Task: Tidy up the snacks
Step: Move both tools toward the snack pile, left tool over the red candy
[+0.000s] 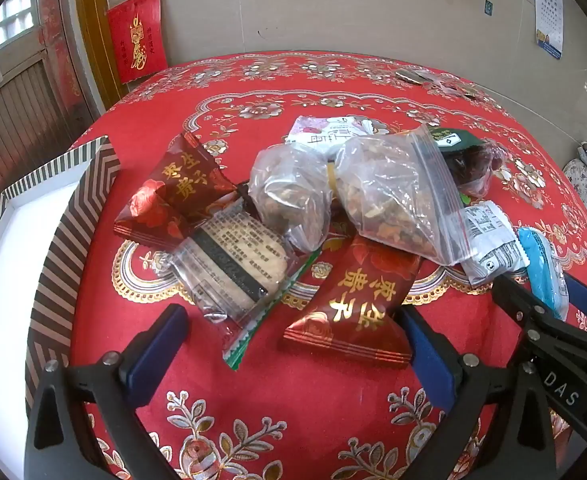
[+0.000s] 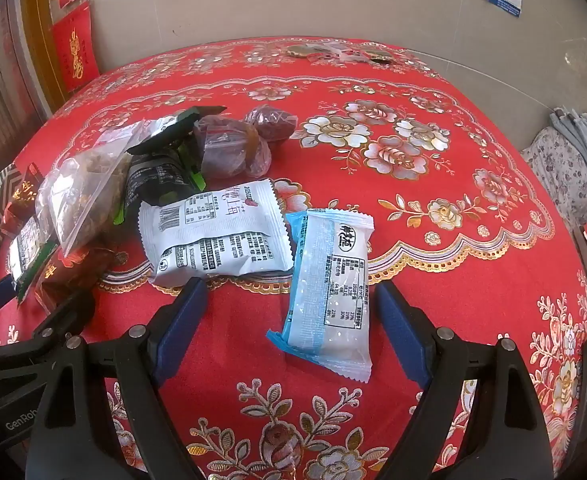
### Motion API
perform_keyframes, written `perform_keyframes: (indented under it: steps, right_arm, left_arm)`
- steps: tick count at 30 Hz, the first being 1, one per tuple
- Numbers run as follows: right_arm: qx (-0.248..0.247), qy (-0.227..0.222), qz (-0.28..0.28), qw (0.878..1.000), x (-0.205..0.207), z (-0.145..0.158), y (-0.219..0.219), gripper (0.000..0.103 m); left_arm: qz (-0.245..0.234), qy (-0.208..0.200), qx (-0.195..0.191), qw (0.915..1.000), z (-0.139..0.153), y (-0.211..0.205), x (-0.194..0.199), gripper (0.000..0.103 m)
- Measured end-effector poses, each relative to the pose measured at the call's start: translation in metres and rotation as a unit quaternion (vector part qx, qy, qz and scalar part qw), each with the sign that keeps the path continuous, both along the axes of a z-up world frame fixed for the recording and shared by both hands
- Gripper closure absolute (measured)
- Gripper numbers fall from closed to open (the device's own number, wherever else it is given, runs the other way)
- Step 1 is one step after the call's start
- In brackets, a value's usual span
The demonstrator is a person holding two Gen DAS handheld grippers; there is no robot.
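A pile of snacks lies on the red tablecloth. In the left wrist view my left gripper (image 1: 289,340) is open, its fingers either side of a clear cookie packet (image 1: 229,268) and a red-gold packet (image 1: 353,304). Behind lie another red packet (image 1: 173,192) and clear bags (image 1: 393,188). A striped box with a white inside (image 1: 33,240) stands at left. In the right wrist view my right gripper (image 2: 293,320) is open around the near end of a blue-white packet (image 2: 329,284). A white packet (image 2: 217,236) lies to its left.
Bags of dark red dates (image 2: 233,148) and a black-green packet (image 2: 161,172) lie behind the pile. Small items (image 2: 333,52) sit at the table's far edge. A chair with a floral cushion (image 2: 565,164) stands right of the table. A wall is behind.
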State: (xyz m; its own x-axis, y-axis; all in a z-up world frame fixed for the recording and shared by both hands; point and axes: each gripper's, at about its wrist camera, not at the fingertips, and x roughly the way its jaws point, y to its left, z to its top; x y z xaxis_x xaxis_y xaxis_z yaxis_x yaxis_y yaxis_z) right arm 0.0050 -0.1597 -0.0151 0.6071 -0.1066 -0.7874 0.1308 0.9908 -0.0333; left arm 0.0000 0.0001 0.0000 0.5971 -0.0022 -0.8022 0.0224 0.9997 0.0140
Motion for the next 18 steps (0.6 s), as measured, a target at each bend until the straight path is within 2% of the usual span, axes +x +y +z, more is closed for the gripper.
perform_keyframes:
  steps: [2, 5, 9, 11, 13, 16, 18]
  right_arm:
    - [0.009, 0.006, 0.000, 1.000, 0.000, 0.000, -0.001, 0.017]
    - [-0.012, 0.011, 0.001, 1.000, -0.006, 0.004, 0.000, 0.017]
    - [-0.067, -0.024, 0.010, 0.997, -0.021, 0.030, 0.005, 0.017]
    - [-0.080, -0.038, 0.019, 0.996, -0.026, 0.045, 0.010, 0.017]
    - [-0.071, -0.052, 0.027, 0.996, -0.031, 0.058, 0.008, 0.017]
    - [-0.016, -0.067, 0.041, 0.997, -0.032, 0.075, -0.002, 0.017]
    - [0.000, -0.078, 0.042, 0.996, -0.038, 0.087, 0.006, 0.017]
  left_arm:
    - [0.000, 0.000, 0.001, 1.0000, 0.000, 0.000, -0.001, 0.000]
    - [0.008, 0.011, 0.005, 0.9999, 0.003, 0.003, -0.006, 0.000]
    - [-0.001, -0.010, -0.009, 0.9999, 0.023, 0.004, -0.028, 0.000]
    - [-0.001, -0.025, -0.013, 0.9996, 0.036, 0.008, -0.036, 0.000]
    - [0.002, -0.042, -0.013, 0.9990, 0.050, 0.013, -0.043, 0.000]
    - [0.007, -0.064, -0.005, 0.9979, 0.068, 0.019, -0.039, 0.000]
    - [0.009, -0.080, 0.000, 0.9967, 0.079, 0.025, -0.042, 0.000]
